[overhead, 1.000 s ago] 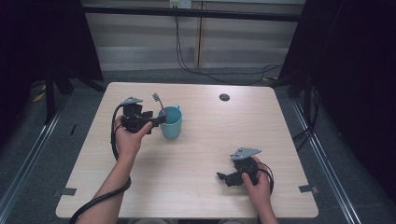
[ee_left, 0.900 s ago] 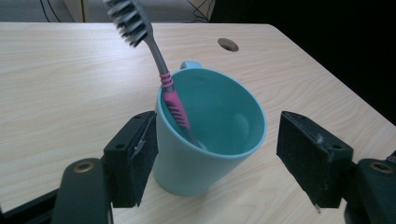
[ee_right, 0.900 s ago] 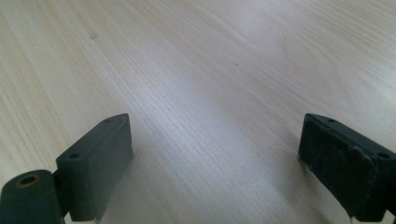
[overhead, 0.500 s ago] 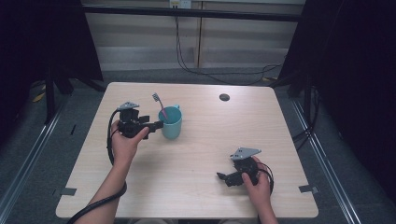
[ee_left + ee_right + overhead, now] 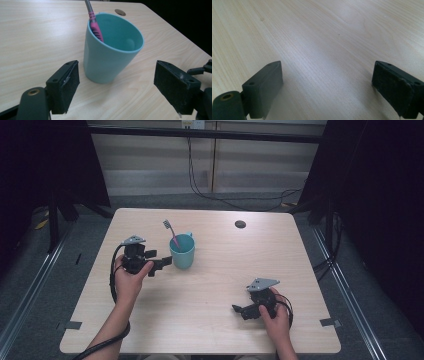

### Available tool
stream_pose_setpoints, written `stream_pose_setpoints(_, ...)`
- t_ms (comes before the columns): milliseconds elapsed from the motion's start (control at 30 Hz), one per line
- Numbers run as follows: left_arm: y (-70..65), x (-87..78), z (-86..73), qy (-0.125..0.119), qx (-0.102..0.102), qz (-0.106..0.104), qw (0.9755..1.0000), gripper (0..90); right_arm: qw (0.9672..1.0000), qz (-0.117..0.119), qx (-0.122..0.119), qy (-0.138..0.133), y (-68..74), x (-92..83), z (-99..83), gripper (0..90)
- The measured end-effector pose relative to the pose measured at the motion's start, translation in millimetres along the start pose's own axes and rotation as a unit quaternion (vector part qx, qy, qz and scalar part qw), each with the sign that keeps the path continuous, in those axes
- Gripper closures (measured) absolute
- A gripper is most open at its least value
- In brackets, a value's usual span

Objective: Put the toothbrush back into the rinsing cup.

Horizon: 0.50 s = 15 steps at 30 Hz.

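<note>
A teal cup [image 5: 182, 252] stands upright on the left half of the wooden table [image 5: 220, 270], with a pink and grey toothbrush [image 5: 171, 233] leaning in it. My left gripper [image 5: 159, 264] lies just left of the cup and points at it. In the left gripper view the cup [image 5: 110, 57] and toothbrush [image 5: 94, 23] stand just ahead of my left gripper [image 5: 120, 86]. Its jaws have just been opening, and the pads [image 5: 65, 85] touch nothing, with nothing between them. My right gripper [image 5: 241, 310] rests open near the front right, bare wood between its jaws [image 5: 329, 87].
A dark round grommet [image 5: 240, 224] sits in the tabletop at the back right. Black cables trail from both grippers toward the front edge. Dark curtains and floor rails flank the table. The right gripper's tip [image 5: 201, 70] shows far right in the left gripper view.
The left hand has drawn back from the cup, leftward and toward the front edge, and its jaws stand wider. The cup, toothbrush and right hand have stayed put.
</note>
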<state>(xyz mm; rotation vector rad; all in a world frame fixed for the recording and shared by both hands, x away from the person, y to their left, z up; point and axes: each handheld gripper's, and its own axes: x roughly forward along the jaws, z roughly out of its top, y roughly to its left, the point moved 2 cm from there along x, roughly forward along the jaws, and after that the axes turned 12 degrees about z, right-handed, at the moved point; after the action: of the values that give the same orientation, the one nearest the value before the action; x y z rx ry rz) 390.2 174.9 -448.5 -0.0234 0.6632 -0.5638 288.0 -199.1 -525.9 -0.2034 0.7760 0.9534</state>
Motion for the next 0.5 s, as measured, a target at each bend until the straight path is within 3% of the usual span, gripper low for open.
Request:
stream_pose_setpoints(300, 3.2, 0.7, -16.1, 0.014, -0.005, 0.003, 0.9999, 20.1, 1.0, 0.0, 0.0, -0.001, 0.0, 0.1, 0.0, 9.2)
stream_pose_setpoints(500, 4.3, 1.2, -24.4, 0.018, 0.005, 0.005, 0.9998, 19.0, 1.0, 0.0, 0.0, 0.0, -0.1, 0.0, 0.0, 9.2)
